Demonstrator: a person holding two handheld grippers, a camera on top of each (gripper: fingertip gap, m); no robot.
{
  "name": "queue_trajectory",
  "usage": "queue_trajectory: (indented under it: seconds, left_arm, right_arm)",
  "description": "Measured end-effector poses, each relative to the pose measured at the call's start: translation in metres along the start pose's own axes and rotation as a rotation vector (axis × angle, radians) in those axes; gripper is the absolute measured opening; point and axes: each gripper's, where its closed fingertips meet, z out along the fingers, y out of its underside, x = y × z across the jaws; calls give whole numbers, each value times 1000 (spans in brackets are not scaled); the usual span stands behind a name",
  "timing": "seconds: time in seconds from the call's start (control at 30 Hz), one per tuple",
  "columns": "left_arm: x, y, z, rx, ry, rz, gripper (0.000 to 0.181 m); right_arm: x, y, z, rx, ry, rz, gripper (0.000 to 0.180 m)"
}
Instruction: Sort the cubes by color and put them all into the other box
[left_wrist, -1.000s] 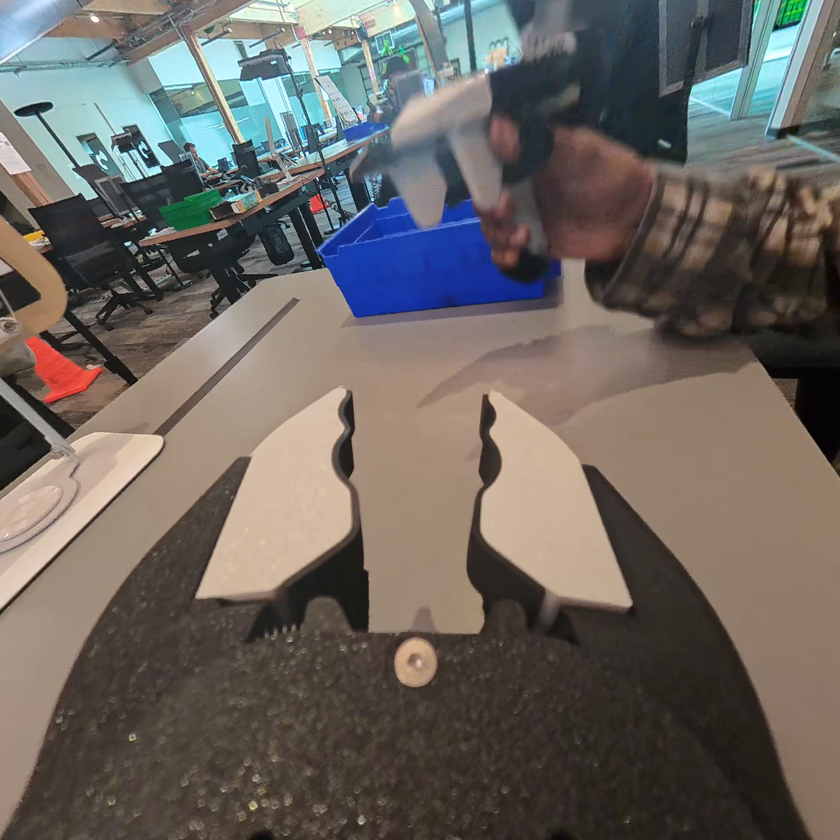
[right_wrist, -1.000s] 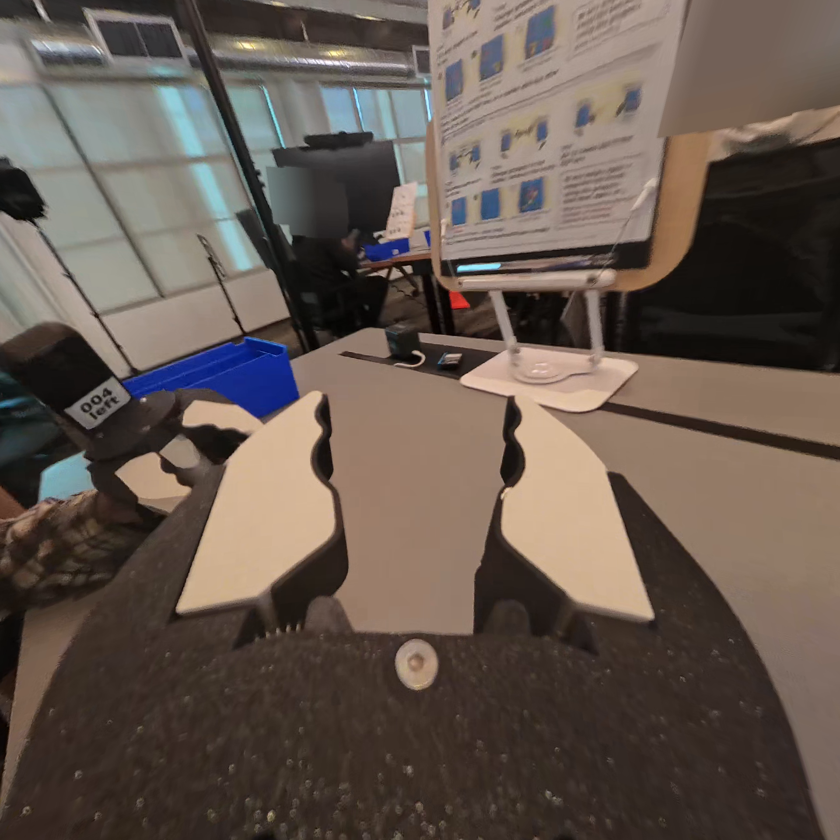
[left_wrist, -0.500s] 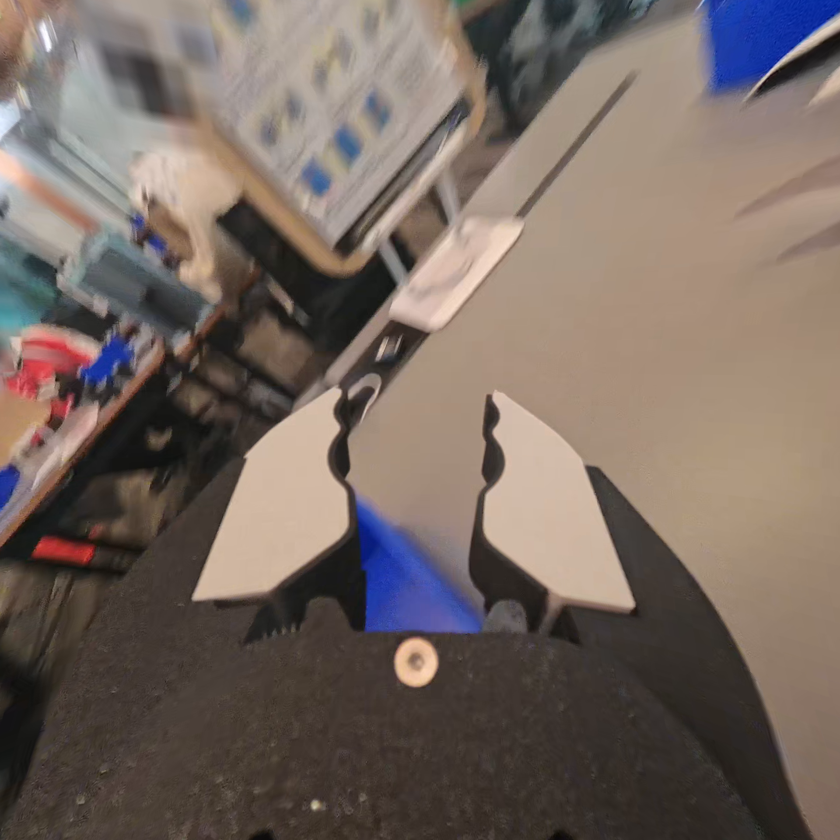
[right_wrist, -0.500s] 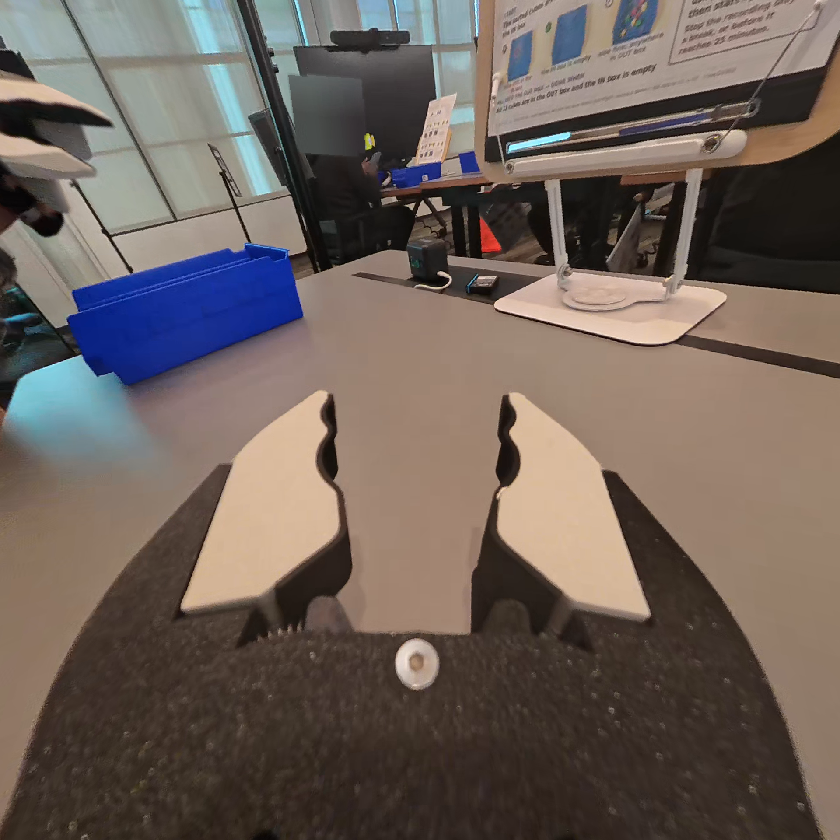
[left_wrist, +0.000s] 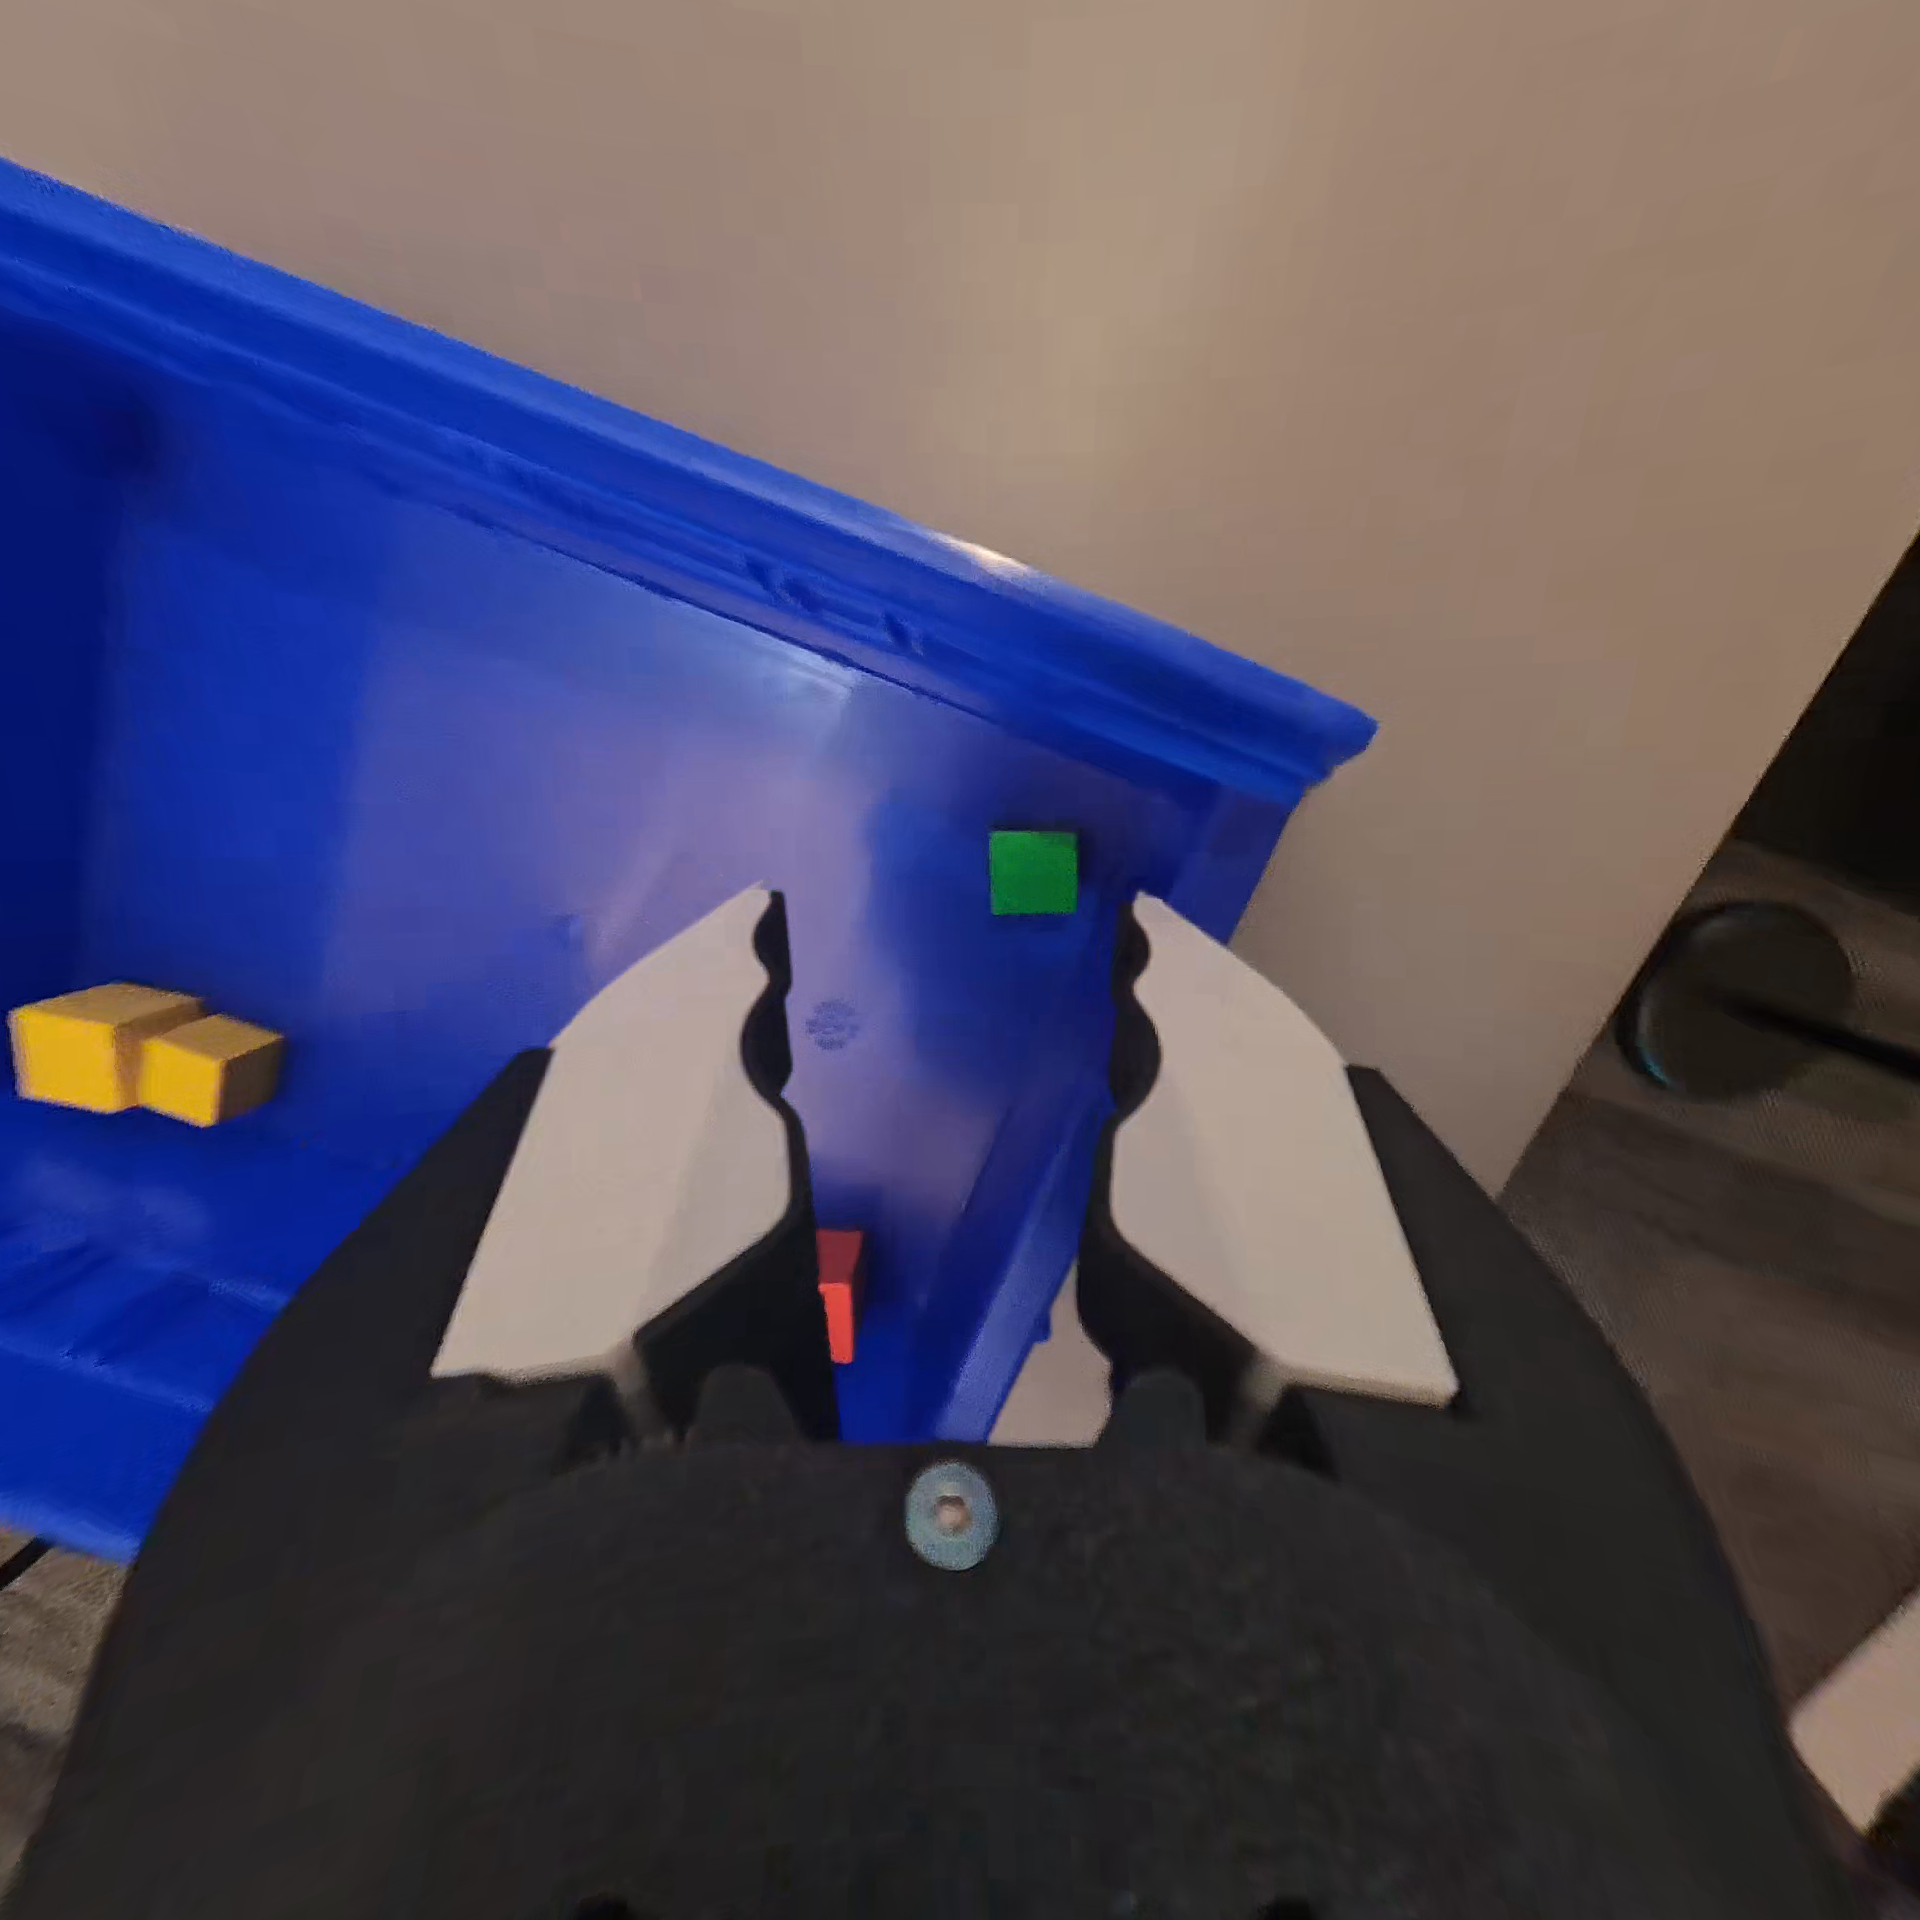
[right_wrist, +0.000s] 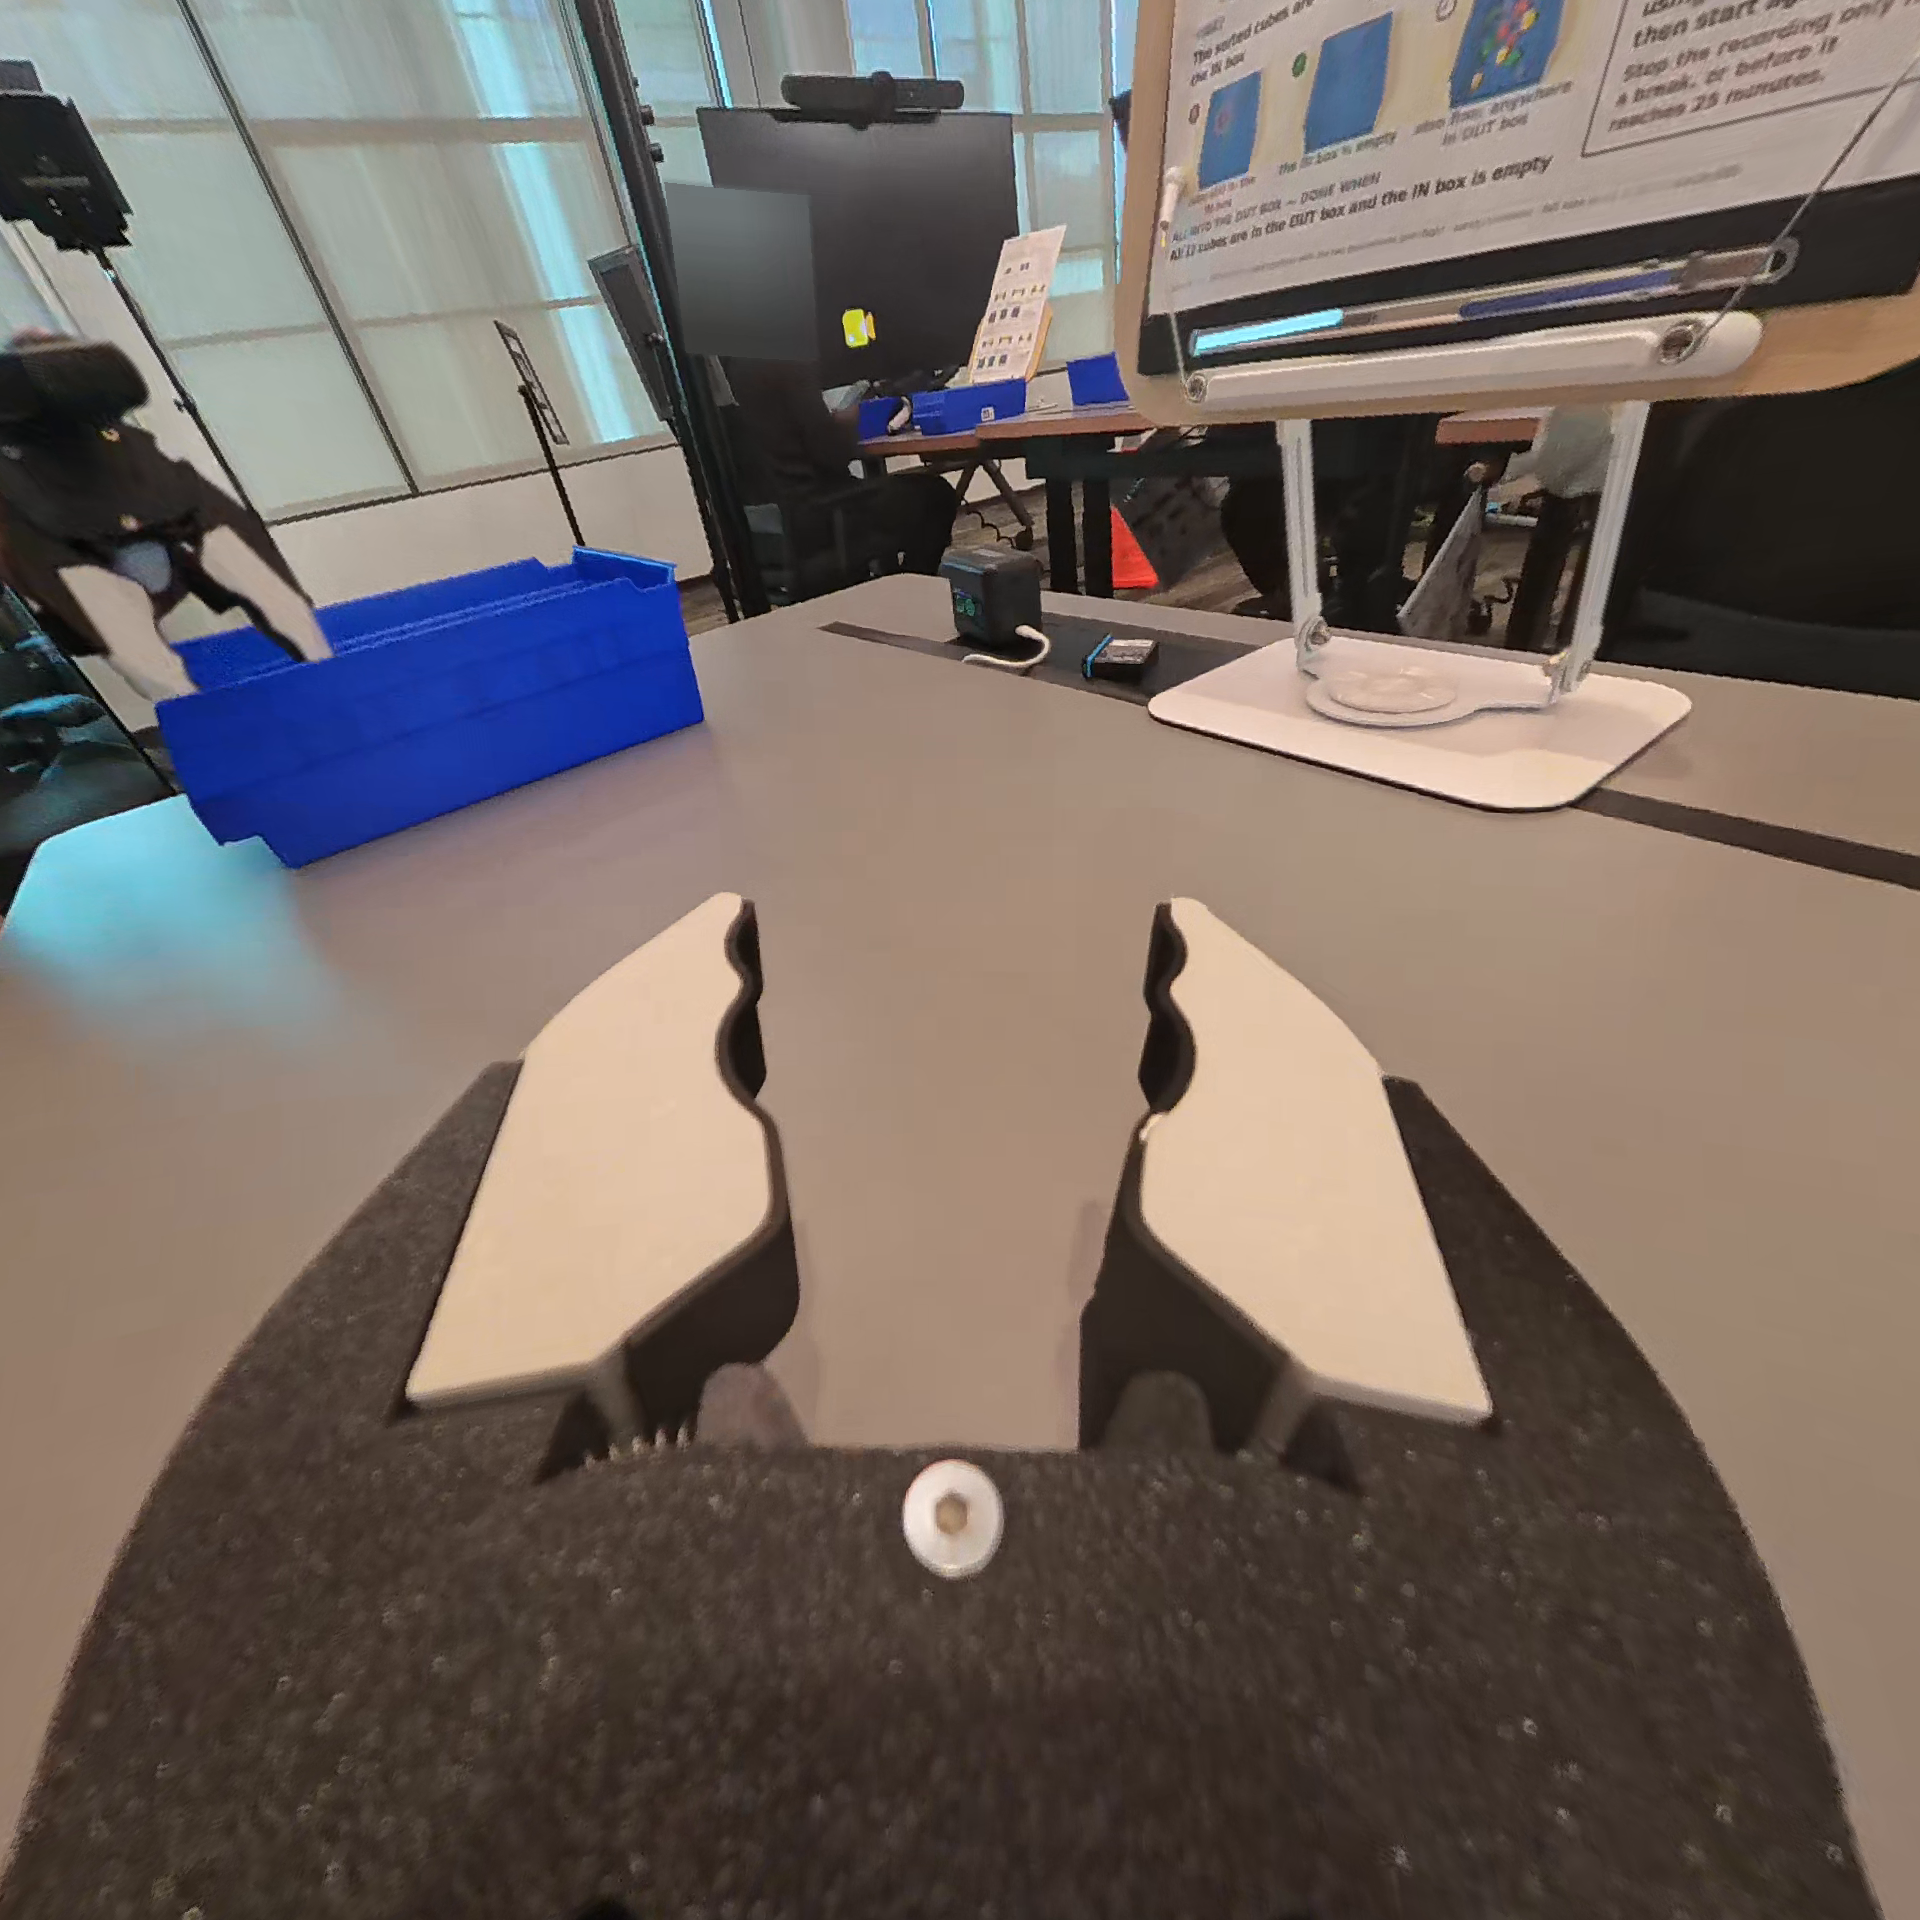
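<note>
Hovering over the blue box (left_wrist: 436, 665), the left gripper (left_wrist: 951, 914) points down into it with its jaws apart and nothing between them. At the far left of the left wrist view two yellow cubes (left_wrist: 145, 1049) sit touching each other on the box floor, well apart from the claw. Further right, low in the gap between the fingers, a red cube (left_wrist: 840, 1304) lies close to the gripper's base, partly hidden behind the left finger. Just above and right of the fingertip gap, a green cube (left_wrist: 1034, 873) rests near the box's right-hand corner, apart from both fingers. My judgement is that the green cube is the likeliest target: it lies slightly ahead and right of the open tips, so a short push forward and to the right would bracket it, though the corner wall beside it could foul the right finger. Being square, it shows no long axis that would call for a wrist turn.

In the right wrist view, the same box (right_wrist: 436, 707) stands at the left of the grey table (right_wrist: 935, 831), with the left gripper (right_wrist: 218, 623) dipped over its near end. The right gripper (right_wrist: 951, 914), jaws likewise apart and empty, is low over bare tabletop, well away from the box, so the left one is much the nearer. A white stand (right_wrist: 1423, 717) holding a board sits at the upper right.
</note>
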Motion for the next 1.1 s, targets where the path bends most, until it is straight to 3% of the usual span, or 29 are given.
queue_trajectory:
  seconds: [0.17, 0.57, 0.73, 0.83, 0.93, 1.1]
  left_arm:
    - [7, 11, 23, -100, 65, 40, 58]
    - [2, 17, 54, -138, 159, 31, 53]
    - [-37, 23, 57, -144, -34, 23, 51]
    - [-52, 16, 42, -41, -91, -29, 48]
    - [-50, 10, 34, 28, -72, -50, 43]
    - [-39, 22, 56, -83, -28, -23, 51]
  right_arm:
    - [-8, 3, 9, -32, 11, -20, 72]
    - [-29, -7, 32, -103, -30, -62, 75]
    - [-32, -14, 34, -105, -26, -80, 75]
    - [-36, -15, 36, -110, -35, -85, 75]
    - [-38, -14, 36, -110, -43, -88, 75]
    - [-41, -13, 36, -95, -57, -70, 75]
